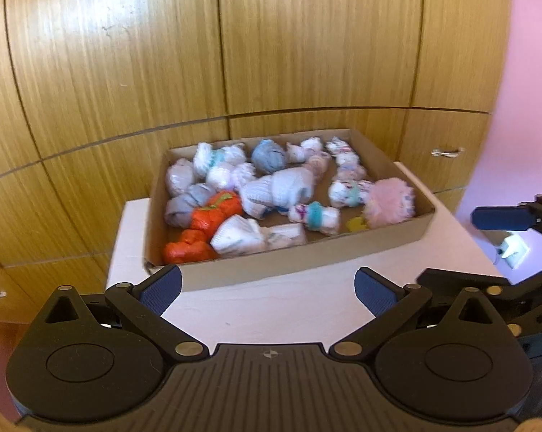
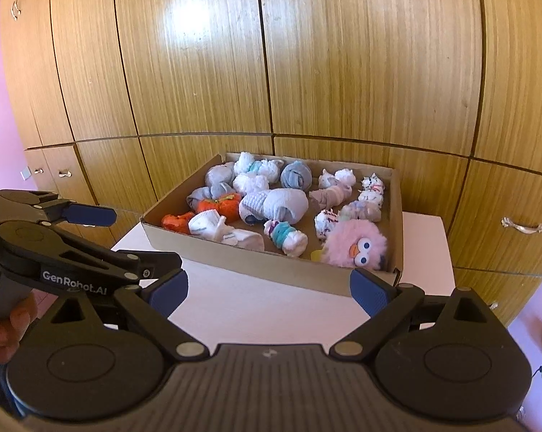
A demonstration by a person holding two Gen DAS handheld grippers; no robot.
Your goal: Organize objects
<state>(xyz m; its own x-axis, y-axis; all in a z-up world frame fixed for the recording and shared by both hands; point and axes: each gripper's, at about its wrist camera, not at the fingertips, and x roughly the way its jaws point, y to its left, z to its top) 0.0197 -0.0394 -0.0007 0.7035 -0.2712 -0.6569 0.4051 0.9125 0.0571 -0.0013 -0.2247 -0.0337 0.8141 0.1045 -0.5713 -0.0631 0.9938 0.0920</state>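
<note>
A shallow cardboard box (image 1: 307,257) (image 2: 256,262) sits on a white table (image 1: 271,306) (image 2: 256,306). It holds several rolled sock bundles: white, grey, an orange pair (image 1: 213,216) (image 2: 220,203), a teal-banded roll (image 1: 314,216) (image 2: 283,235), a large white-grey roll (image 1: 278,189) (image 2: 278,205). A pink fluffy toy with eyes (image 1: 389,201) (image 2: 355,244) lies in the near right corner. My left gripper (image 1: 267,288) is open and empty, in front of the box. My right gripper (image 2: 269,289) is open and empty, also short of the box.
Wooden wardrobe doors (image 1: 307,36) (image 2: 343,54) stand right behind the table, with metal handles (image 2: 523,225). A pink wall (image 1: 530,72) lies to the right with a socket (image 1: 514,253). The other gripper shows at each view's edge (image 1: 505,217) (image 2: 87,214).
</note>
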